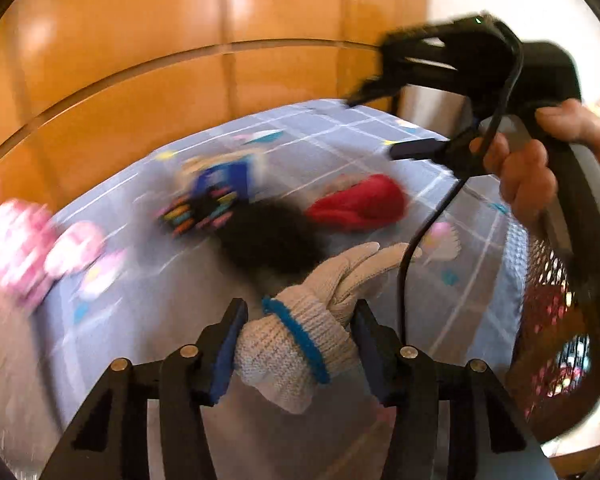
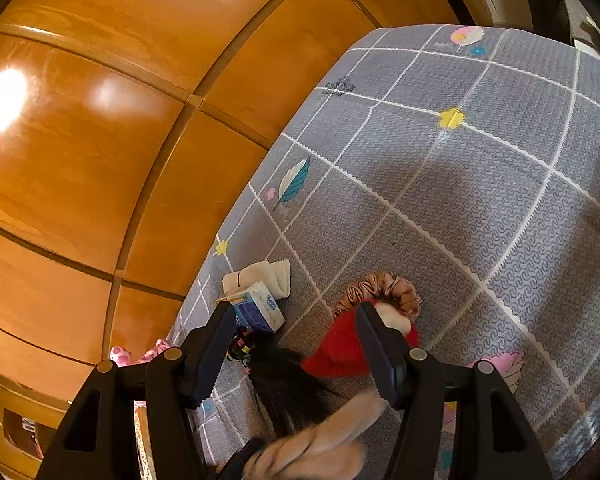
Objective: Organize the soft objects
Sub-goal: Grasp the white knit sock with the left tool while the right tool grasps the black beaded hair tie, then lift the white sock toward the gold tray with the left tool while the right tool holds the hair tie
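The left gripper (image 1: pixel 298 346) has a knit work glove (image 1: pixel 300 332) between its half-spread jaws, both blue pads against the cuff (the view is blurred), just inside the near edge of the grey checked mat (image 2: pixel 480 184). The right gripper (image 2: pixel 296 356) hangs half open and empty over a red plush piece (image 2: pixel 340 352) and black fur (image 2: pixel 288 388). Bare mat stretches beyond it; wooden floor (image 2: pixel 100 160) borders the mat's left edge.

Left tongs (image 1: pixel 300 340) half-closed, right tongs (image 2: pixel 296 354) parted, both tilted downward.
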`<control>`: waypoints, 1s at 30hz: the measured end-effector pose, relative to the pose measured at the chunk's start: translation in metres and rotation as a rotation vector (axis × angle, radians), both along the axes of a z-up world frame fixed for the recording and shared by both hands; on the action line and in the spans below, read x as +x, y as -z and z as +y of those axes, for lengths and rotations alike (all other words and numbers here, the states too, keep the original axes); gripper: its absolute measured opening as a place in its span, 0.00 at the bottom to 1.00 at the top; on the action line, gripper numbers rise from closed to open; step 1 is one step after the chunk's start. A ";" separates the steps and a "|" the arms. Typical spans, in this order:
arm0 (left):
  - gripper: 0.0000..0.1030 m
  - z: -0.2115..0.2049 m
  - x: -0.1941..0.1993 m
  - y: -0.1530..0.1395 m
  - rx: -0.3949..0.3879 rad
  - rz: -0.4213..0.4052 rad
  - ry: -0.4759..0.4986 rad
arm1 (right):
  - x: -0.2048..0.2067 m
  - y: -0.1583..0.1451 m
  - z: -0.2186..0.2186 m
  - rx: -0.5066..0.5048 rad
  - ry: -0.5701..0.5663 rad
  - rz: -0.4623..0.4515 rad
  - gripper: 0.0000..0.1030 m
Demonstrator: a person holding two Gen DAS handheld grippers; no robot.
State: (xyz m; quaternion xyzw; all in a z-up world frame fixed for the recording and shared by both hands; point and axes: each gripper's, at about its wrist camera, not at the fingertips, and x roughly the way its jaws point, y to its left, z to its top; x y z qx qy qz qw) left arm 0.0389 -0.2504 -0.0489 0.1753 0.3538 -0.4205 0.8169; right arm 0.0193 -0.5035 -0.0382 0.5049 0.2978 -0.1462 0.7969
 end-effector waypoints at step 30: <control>0.55 0.094 -0.007 0.057 -0.052 0.027 -0.272 | 0.156 0.046 0.150 -0.524 -0.677 0.412 0.15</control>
